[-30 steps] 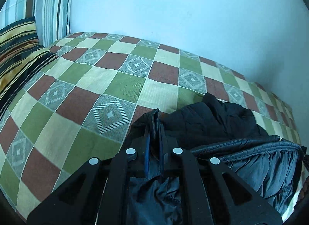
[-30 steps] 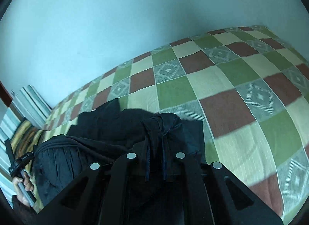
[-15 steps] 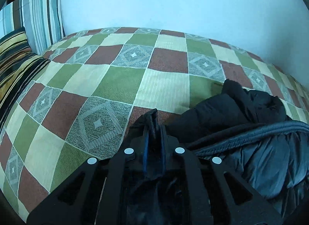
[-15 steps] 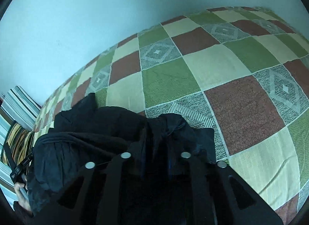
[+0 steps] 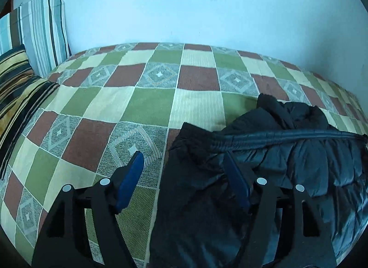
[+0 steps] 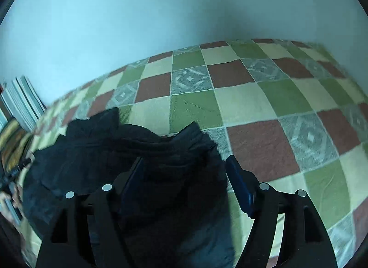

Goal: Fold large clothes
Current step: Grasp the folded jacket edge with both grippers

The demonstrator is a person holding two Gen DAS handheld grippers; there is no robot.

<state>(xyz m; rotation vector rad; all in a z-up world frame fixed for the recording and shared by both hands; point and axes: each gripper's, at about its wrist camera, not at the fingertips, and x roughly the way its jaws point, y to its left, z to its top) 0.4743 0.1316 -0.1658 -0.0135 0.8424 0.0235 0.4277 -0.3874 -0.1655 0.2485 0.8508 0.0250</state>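
A black puffer jacket (image 5: 264, 152) lies bunched on the checked bedspread (image 5: 138, 106). My left gripper (image 5: 184, 159) is open, its blue pads spread wide over the jacket's left corner, which lies loose between them. In the right wrist view the same jacket (image 6: 115, 152) lies at lower left. My right gripper (image 6: 184, 162) is open over the jacket's right corner, holding nothing. The left gripper and the hand holding it show at the far left edge of the right wrist view (image 6: 11, 182).
Striped pillows (image 5: 34, 37) stand at the head of the bed on the left, with a dark yellow-striped one (image 5: 16, 88) below them. A pale blue wall (image 5: 184, 3) runs along the far side of the bed.
Both grippers were shut on the jacket's corners a second ago. Both have now opened and let the corners drop onto the bed. The jacket lies flatter and more spread.
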